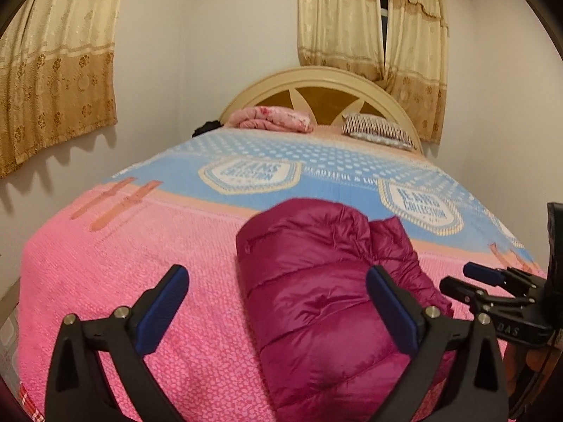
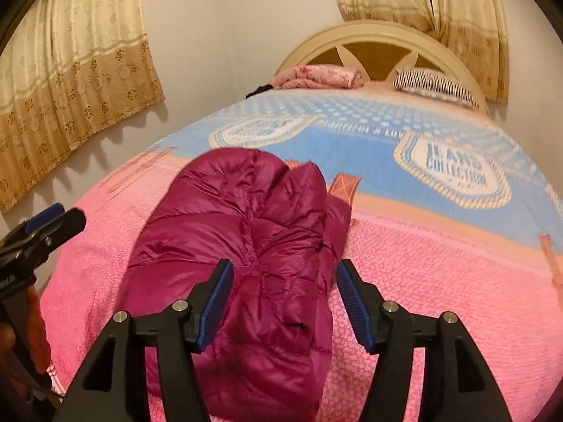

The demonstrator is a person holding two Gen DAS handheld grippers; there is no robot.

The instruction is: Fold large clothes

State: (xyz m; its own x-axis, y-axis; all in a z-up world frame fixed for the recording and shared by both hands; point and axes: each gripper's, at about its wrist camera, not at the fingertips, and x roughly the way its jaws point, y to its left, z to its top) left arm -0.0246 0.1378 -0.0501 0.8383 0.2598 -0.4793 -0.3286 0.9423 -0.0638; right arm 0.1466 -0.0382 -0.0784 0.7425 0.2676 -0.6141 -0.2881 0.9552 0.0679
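Folded into a compact bundle at lower centre of the pink bedspread (image 1: 105, 281), magenta puffer jacket (image 1: 316, 299) apparently finished, left gripper (image 1: 278, 302) and right gripper (image 2: 285, 302) both spread, pinching nothing.

jacket (image 1: 316, 281): glossy quilted magenta cloth
bedspread (image 1: 140, 281): nubbly matt woven cloth
headboard (image 1: 316, 81): smooth painted wood
left tool (image 1: 278, 297): matt black plastic, ribbed blue pads

Bedspread (image 2: 387, 161) badges: "JEANS COLLECTION"; blue band between them: "BEAUTIFUL & LOV", rest unreadable.
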